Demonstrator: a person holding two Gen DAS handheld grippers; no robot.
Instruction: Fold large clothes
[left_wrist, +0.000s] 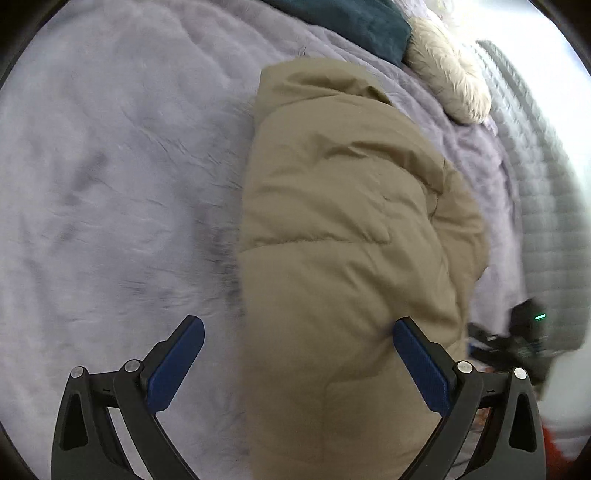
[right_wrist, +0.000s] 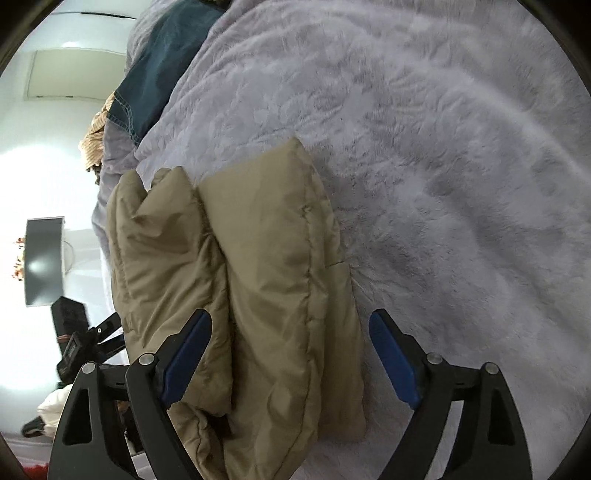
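A tan puffer jacket (left_wrist: 340, 229) lies folded in a thick bundle on a grey fleece blanket (left_wrist: 110, 166). My left gripper (left_wrist: 299, 365) is open, its jaws spread wide, with the jacket's near end between them; the right finger (left_wrist: 417, 362) lies against the fabric. In the right wrist view the jacket (right_wrist: 266, 280) shows stacked padded layers. My right gripper (right_wrist: 291, 362) is open and straddles the jacket's near end, with its left finger (right_wrist: 188, 350) over the fabric. The other gripper (left_wrist: 517, 339) shows blurred at the jacket's right edge.
A dark teal garment (left_wrist: 354, 22) and a cream fur trim (left_wrist: 447, 81) lie at the far end of the bed. A quilted grey cover (left_wrist: 535, 184) runs along the bed's right edge. A dark monitor (right_wrist: 42, 258) stands off the bed.
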